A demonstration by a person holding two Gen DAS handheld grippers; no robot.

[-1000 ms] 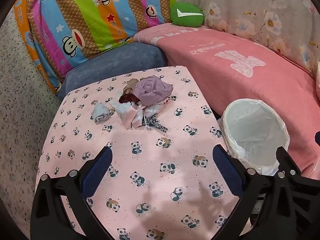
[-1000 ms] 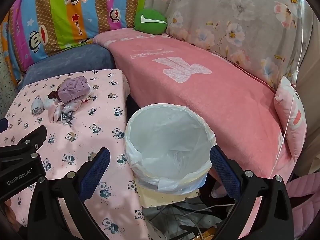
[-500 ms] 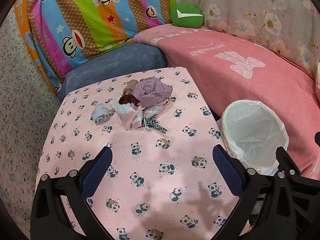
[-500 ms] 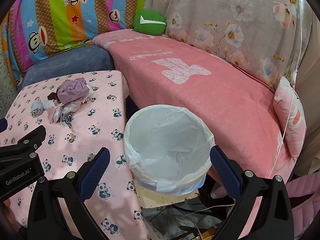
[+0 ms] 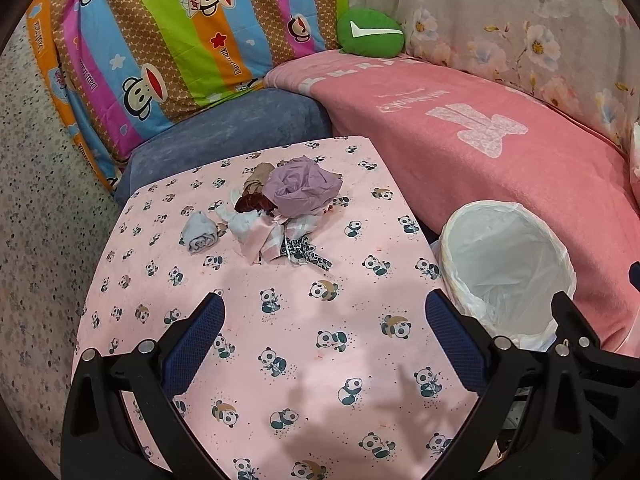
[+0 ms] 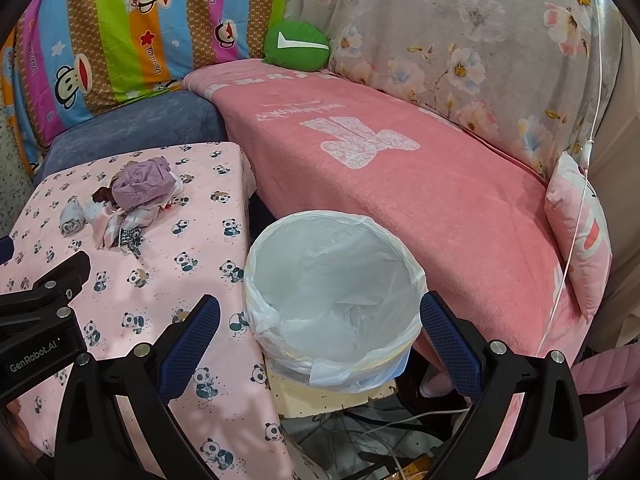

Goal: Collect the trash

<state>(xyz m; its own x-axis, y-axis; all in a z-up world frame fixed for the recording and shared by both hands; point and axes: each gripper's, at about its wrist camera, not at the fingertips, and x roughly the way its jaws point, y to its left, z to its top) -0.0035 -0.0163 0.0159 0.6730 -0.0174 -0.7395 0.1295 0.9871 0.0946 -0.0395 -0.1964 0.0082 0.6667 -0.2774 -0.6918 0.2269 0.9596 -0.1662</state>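
A pile of crumpled trash (image 5: 280, 208) lies on the panda-print table (image 5: 304, 352): a purple wad (image 5: 302, 188), a brown scrap, white and pink pieces, and a pale blue wad (image 5: 199, 233) at its left. The pile also shows in the right wrist view (image 6: 132, 204). A bin with a white liner (image 6: 332, 300) stands right of the table; it also shows in the left wrist view (image 5: 506, 268). My left gripper (image 5: 324, 316) is open and empty, above the table short of the pile. My right gripper (image 6: 320, 320) is open and empty over the bin.
A pink-covered sofa (image 6: 400, 184) runs behind the bin, with a green cushion (image 6: 298, 45) and a striped monkey-print cover (image 5: 172, 48). A blue seat (image 5: 236, 128) sits behind the table. Cables (image 6: 384, 432) lie on the floor under the bin. A pink pillow (image 6: 580, 232) is at right.
Both views have drawn back slightly, so the pile and the bin sit a little farther away. Both grippers stay open and nothing has been picked up.
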